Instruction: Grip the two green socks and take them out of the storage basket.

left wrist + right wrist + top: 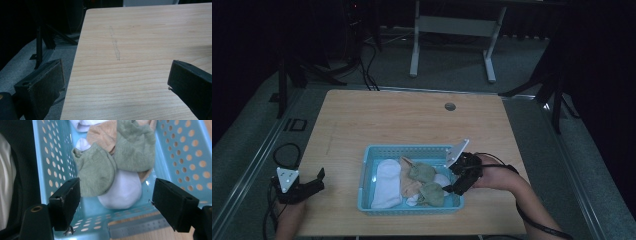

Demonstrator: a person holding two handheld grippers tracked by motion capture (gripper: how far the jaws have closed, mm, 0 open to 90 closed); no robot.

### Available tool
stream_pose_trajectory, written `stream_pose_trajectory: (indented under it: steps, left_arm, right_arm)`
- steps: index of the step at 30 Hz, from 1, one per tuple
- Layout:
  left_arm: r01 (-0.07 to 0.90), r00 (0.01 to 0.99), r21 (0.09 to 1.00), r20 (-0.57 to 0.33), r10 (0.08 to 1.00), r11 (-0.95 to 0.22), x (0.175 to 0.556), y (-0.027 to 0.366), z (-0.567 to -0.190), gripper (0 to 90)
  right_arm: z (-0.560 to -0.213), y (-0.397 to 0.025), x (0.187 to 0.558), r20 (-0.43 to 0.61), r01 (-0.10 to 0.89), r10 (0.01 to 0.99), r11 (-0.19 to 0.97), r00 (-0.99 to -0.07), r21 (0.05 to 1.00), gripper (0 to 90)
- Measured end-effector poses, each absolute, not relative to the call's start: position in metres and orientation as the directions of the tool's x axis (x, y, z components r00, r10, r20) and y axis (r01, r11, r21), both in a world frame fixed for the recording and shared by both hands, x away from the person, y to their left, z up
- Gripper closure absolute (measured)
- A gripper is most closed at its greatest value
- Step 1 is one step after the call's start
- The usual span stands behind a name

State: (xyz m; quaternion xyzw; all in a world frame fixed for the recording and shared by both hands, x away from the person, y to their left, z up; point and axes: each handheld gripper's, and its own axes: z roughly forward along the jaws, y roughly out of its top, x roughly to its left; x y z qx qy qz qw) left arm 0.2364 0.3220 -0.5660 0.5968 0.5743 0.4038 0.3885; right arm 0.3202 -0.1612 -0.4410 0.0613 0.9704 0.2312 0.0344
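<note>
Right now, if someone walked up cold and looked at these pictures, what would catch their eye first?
The light blue perforated basket near the front of the wooden table, with white, peach and green socks piled in it. Next, the right gripper at the basket's right end, jaws open above a green sock that overlaps a white sock. The left gripper sits open at the table's front left corner, away from the basket.
</note>
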Motion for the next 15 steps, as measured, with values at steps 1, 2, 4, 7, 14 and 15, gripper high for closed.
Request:
stream_pose_trajectory:
  steps: [1, 2, 4, 7, 14, 15]
  left_arm:
    - [0.372, 0.014, 0.928, 0.034, 0.999, -0.037, 0.236, 0.322, -0.566, 0.4]
    - [0.371, 0.014, 0.928, 0.034, 0.999, -0.037, 0.236, 0.322, -0.566, 0.4]
    - [0.372, 0.014, 0.928, 0.034, 0.999, -0.037, 0.236, 0.322, -0.566, 0.4]
    - [0.376, 0.013, 0.926, 0.040, 0.999, -0.042, 0.237, 0.322, -0.566, 0.4]
    - [0.377, 0.015, 0.925, 0.040, 0.999, -0.043, 0.236, 0.322, -0.566, 0.4]
    - [0.377, 0.015, 0.925, 0.041, 0.999, -0.044, 0.237, 0.322, -0.566, 0.4]
  right_arm:
    - [-0.442, -0.160, 0.320, -0.039, 0.101, 0.132, 0.888, -0.990, 0.448, 22.4]
    - [-0.443, -0.158, 0.321, -0.039, 0.098, 0.129, 0.891, -0.991, 0.443, 22.5]
    - [-0.445, -0.155, 0.321, -0.038, 0.099, 0.128, 0.894, -0.991, 0.436, 24.4]
    - [-0.450, -0.151, 0.322, -0.027, 0.101, 0.124, 0.901, -0.992, 0.422, 24.7]
    - [-0.458, -0.142, 0.325, -0.009, 0.095, 0.107, 0.915, -0.994, 0.391, 26.7]
    - [-0.459, -0.141, 0.325, -0.005, 0.097, 0.107, 0.917, -0.994, 0.388, 28.1]
